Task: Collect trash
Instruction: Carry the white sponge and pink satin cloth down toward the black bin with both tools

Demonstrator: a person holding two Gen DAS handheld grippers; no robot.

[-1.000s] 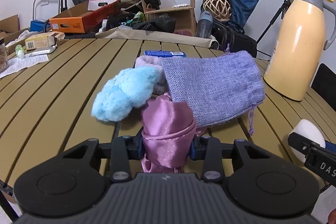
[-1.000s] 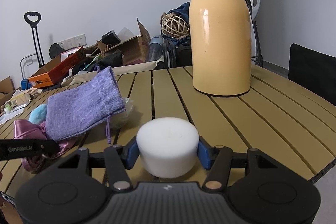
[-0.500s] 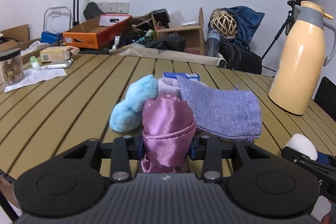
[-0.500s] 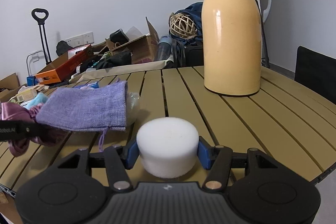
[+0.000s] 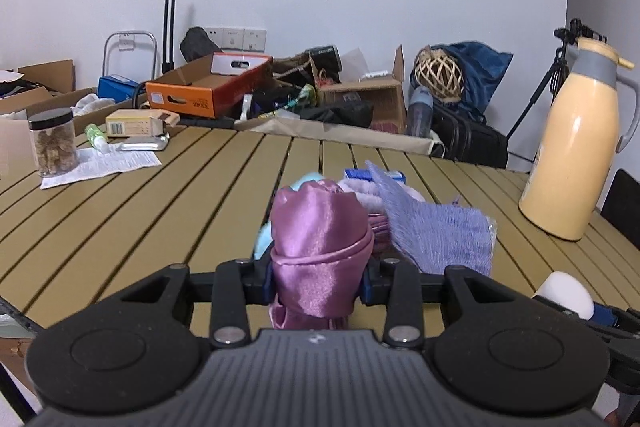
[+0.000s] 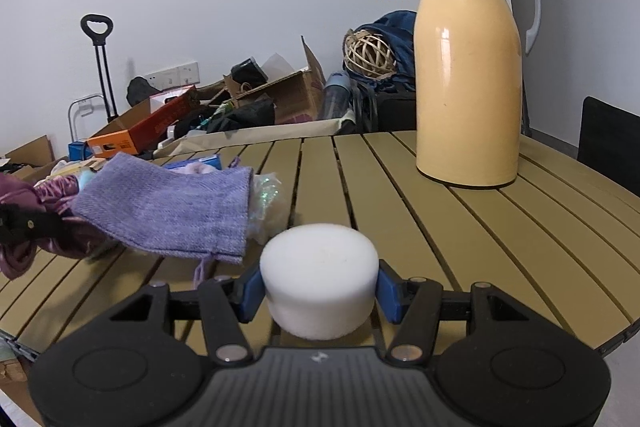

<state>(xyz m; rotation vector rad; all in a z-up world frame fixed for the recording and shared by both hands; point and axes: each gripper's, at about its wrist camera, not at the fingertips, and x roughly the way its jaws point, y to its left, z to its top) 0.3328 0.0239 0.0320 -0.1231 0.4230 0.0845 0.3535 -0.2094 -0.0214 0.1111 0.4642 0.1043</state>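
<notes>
Left gripper (image 5: pixel 318 277) has lifted, pulling back from the purple knit pouch (image 5: pixel 436 231); clamped on pink satin cloth (image 5: pixel 320 247). Right gripper (image 6: pixel 319 291) clamped on white foam puck (image 6: pixel 319 279).

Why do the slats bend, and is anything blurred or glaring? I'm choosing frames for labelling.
Left wrist view: fisheye curves the table slats; the purple woven pouch looks slightly soft, the pink satin cloth shows sheen. Right wrist view: same curving and dark corners; glare streak on the yellow thermos; the white foam puck is sharp.
</notes>
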